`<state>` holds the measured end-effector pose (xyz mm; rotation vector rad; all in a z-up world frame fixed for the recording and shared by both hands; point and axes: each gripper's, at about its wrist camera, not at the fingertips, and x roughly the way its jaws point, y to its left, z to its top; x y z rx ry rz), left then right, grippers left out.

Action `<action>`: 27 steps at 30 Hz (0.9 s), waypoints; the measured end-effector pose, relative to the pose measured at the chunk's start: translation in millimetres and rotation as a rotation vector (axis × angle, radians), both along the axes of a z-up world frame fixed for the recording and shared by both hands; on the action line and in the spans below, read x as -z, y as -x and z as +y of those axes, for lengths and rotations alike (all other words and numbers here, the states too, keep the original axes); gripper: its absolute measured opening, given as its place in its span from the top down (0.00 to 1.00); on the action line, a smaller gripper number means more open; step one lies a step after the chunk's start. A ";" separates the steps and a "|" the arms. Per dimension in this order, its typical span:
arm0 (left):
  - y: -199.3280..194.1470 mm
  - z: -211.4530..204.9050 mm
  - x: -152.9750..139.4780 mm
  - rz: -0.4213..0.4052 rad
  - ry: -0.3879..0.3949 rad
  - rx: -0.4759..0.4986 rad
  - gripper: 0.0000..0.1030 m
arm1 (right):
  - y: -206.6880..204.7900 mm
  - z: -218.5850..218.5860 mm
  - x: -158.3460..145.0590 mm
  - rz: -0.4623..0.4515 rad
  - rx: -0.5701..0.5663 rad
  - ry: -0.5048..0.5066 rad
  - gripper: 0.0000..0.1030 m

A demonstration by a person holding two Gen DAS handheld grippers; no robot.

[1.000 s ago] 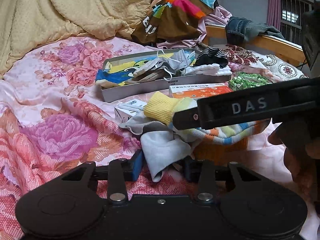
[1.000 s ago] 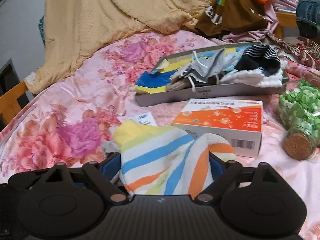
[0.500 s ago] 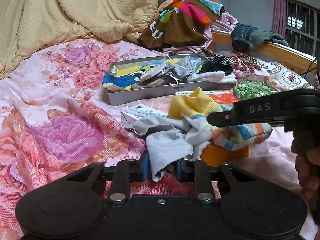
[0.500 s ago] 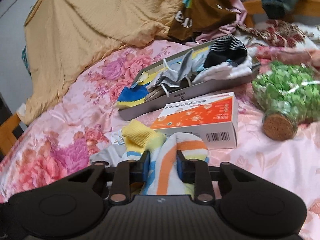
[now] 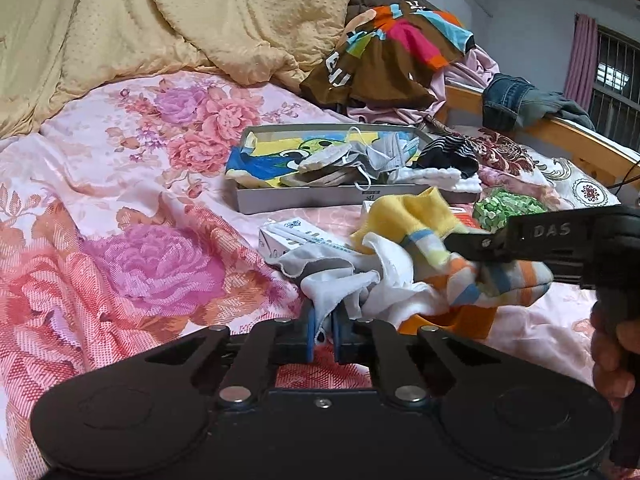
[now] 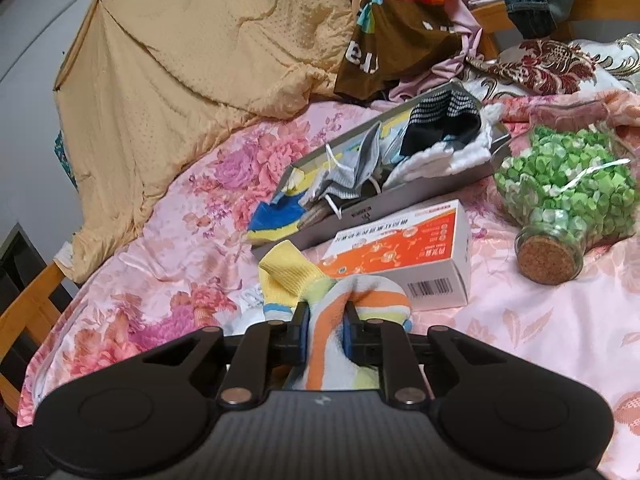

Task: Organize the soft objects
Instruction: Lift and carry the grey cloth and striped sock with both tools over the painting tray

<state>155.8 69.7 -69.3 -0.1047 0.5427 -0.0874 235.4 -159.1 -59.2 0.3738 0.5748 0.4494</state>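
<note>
On the floral bedsheet lies a bunched striped sock [image 5: 416, 220] with a yellow cuff, tangled with a grey-white cloth [image 5: 332, 280]. My left gripper [image 5: 323, 334] is closing, and its blue pads pinch the hanging edge of that cloth. My right gripper [image 6: 325, 320] is closing too, its pads pressing on the striped sock [image 6: 360, 292] at the orange and white bands. In the left wrist view one of its black fingers [image 5: 520, 236] reaches in from the right across the sock. A grey tray [image 5: 320, 200] behind holds socks and face masks.
An orange and white carton [image 6: 400, 252] lies just behind the sock, and a small white box [image 5: 296, 236] to its left. A corked jar of green paper stars [image 6: 568, 200] lies at right. A yellow quilt [image 5: 160, 20], piled clothes [image 5: 388, 60] and a wooden bed rail [image 5: 580, 140] border the far side.
Both grippers went from wide open to pinching: the left onto the grey-white cloth, the right onto the striped sock. The right gripper rolled and the sock bunched up.
</note>
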 end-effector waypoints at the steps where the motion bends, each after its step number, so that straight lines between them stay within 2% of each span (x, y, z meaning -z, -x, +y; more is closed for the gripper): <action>1: 0.1 -0.6 -0.8 0.000 0.003 -0.001 0.93 | 0.2 -2.2 -1.3 -0.003 0.006 -0.007 0.83; 15: 15.0 5.5 -23.4 -0.055 0.036 -0.074 0.95 | 4.5 -13.3 -10.7 -0.034 0.017 -0.050 0.83; 27: 17.6 3.4 -55.0 -0.152 0.024 -0.057 0.95 | 16.4 -20.9 -26.4 -0.104 0.019 -0.061 0.83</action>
